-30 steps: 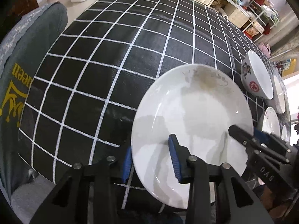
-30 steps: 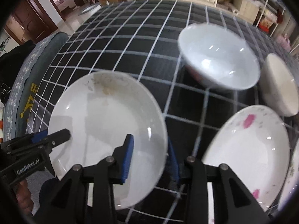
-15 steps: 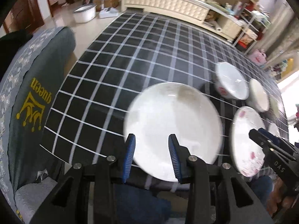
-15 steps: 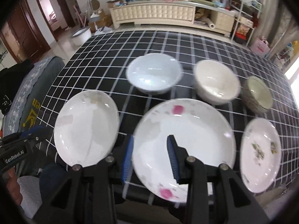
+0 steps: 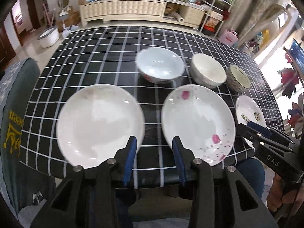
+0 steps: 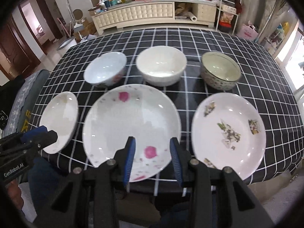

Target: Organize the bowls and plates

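Both the left hand-held gripper [image 5: 153, 156] and right hand-held gripper [image 6: 152, 156] are hovering partly open, having just widened, gripping nothing above the plates [image 6: 131, 125] on the table [image 5: 106, 57].

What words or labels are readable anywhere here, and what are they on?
"GenRobot.AI": side of the left gripper, seen from the right wrist.
"DAS": body of the right gripper, seen from the left wrist.
Yellow letters, perhaps "...een", cut off, with a crown mark: grey chair cover.
Labels on the clutter along the sideboard: too small to read.

light: daylight from right | blur: slight motion smear | edges: fisheye bending, dark corners
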`<control>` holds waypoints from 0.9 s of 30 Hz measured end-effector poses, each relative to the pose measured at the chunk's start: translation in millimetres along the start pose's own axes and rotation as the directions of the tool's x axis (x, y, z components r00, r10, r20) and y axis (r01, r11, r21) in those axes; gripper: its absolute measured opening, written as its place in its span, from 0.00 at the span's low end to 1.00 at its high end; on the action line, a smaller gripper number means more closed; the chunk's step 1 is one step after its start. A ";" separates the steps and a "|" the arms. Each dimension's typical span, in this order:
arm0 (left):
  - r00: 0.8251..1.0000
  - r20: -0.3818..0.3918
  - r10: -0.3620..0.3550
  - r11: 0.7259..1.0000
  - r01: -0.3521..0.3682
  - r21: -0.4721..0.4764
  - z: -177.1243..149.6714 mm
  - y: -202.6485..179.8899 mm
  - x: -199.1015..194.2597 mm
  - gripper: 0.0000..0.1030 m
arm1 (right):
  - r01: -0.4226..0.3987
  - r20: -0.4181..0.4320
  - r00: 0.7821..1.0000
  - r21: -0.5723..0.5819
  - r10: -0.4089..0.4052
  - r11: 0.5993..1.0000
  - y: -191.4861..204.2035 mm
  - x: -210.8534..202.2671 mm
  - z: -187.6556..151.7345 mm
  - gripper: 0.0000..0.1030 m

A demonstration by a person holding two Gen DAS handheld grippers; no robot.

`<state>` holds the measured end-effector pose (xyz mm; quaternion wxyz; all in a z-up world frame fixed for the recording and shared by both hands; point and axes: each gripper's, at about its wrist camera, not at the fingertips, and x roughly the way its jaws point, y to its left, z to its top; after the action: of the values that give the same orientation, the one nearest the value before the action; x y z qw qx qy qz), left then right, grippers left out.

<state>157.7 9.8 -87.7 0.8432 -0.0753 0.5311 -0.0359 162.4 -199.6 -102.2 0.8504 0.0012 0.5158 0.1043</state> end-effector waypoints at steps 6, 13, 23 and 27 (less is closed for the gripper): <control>0.999 -0.040 0.007 0.999 -0.005 0.047 7.9 -22.0 26.4 0.39 | 0.059 -0.009 0.998 -0.054 -0.059 0.997 -16.3 13.2 4.2 0.59; 0.995 -0.096 0.021 0.999 -0.016 0.049 18.4 -20.2 60.1 0.39 | 0.042 -0.049 0.998 -0.034 -0.044 0.999 -26.3 37.0 14.3 0.60; 0.989 -0.149 0.012 0.998 -0.003 0.062 21.8 -19.0 100.5 0.39 | 0.077 -0.068 0.994 -0.062 -0.081 0.995 -27.5 68.0 24.2 0.60; 0.988 -0.154 0.014 0.997 -0.002 0.081 23.9 -21.3 110.8 0.39 | 0.086 -0.049 0.995 -0.072 -0.090 0.994 -29.9 68.6 30.3 0.60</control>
<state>227.7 -24.7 -172.6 0.8021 -0.0361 0.5931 -0.0598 224.9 -213.5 -151.5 0.8400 -0.0536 0.5333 0.0846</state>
